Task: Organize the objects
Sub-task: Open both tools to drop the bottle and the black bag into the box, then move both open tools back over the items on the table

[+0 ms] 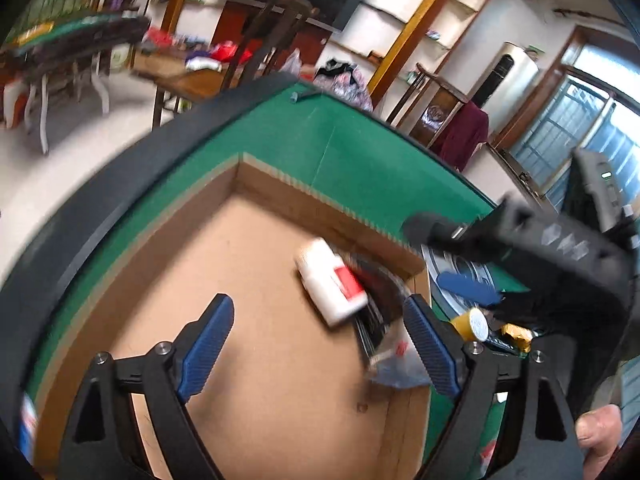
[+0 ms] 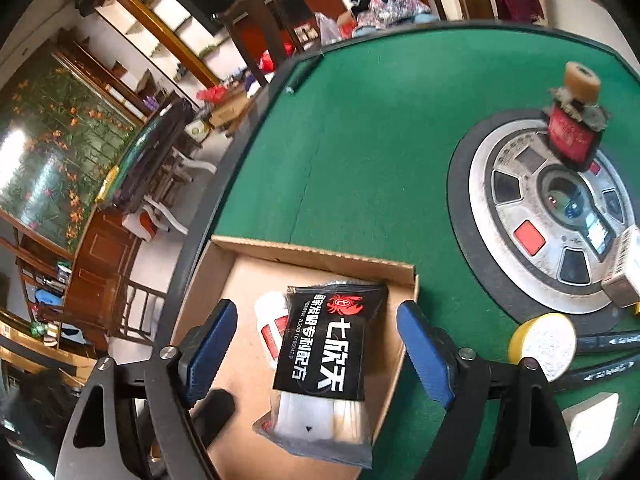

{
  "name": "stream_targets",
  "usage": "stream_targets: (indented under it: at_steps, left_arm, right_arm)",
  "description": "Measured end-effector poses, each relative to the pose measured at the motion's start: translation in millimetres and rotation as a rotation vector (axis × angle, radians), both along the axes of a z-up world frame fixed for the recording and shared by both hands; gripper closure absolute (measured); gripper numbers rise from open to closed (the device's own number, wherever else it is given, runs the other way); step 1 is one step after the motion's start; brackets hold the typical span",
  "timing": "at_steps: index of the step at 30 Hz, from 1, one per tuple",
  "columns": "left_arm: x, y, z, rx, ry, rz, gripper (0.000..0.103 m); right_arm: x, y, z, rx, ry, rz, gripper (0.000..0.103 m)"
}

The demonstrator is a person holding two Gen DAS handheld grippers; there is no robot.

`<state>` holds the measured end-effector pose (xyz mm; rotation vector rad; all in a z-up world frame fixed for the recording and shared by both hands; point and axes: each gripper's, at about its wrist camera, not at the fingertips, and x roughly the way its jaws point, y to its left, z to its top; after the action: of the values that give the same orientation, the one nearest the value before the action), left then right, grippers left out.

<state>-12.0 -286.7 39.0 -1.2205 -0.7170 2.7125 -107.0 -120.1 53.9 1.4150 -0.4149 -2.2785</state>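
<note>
The cardboard box (image 2: pixel 304 254) lies on the green table (image 2: pixel 380 120), at the lower centre of the right wrist view and in the lower middle of the left wrist view. Inside it lies a black packet (image 2: pixel 326 360) with white characters and a red crab mark, and a white bottle (image 1: pixel 330 282) with a red label lies partly under the packet's left side in the right wrist view. In the left wrist view the bottle is at the centre of the frame, near the far right corner of the box.

The left gripper (image 1: pixel 320 344) hangs above the box floor with its blue pads wide apart and nothing between them. The right gripper (image 2: pixel 316 352) also stands released, its pads on either side of the packet without touching it.

At the lower right of the right wrist view a yellow round tin (image 2: pixel 544 350) lies near the round grey panel (image 2: pixel 496 216) in the table's middle.
</note>
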Motion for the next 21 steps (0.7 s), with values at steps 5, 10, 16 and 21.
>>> stream_targets:
  at_steps: [5,10,16,21]
  left_arm:
    - [7,20,-7,0.04,-0.025,0.006,0.017]
    - [9,52,-18,0.042,-0.084,-0.054,0.017]
    - [12,64,-10,0.03,-0.058,-0.065,0.017]
    - [29,42,8,0.14,-0.029,-0.031,0.017]
  right_arm:
    - [9,18,3,-0.048,0.009,-0.005,0.016]
    - [16,44,6,-0.037,0.025,-0.022,0.016]
    - [28,85,11,-0.061,0.031,-0.07,0.016]
    - [41,115,13,-0.073,0.044,-0.092,0.014]
